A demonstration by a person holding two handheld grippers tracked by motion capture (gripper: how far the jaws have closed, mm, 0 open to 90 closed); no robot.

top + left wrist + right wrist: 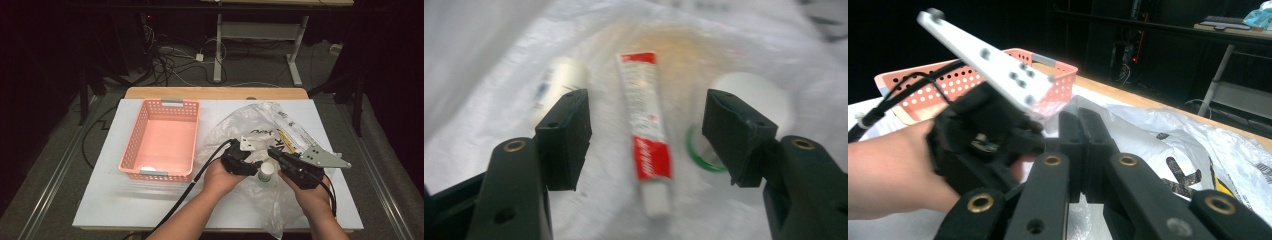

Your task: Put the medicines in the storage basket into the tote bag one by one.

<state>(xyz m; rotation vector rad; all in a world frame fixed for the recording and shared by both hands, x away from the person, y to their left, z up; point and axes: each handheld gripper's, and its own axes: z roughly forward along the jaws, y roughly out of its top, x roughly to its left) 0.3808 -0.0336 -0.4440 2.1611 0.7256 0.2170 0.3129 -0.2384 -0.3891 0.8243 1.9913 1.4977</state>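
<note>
The left hand-held gripper [646, 135] is seen spread inside the plastic bag [235, 127], its jaws astride the red-and-white tube [646, 135] without touching it. The right hand-held gripper [1082, 145] is pressed together just right of the bag's mouth, pinching the film.

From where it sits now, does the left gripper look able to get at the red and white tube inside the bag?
Probably yes. The left gripper has its jaws apart, and the red and white tube lies bare on the plastic bag directly between and beyond them. A white bottle and a white jar flank it without covering it.
</note>
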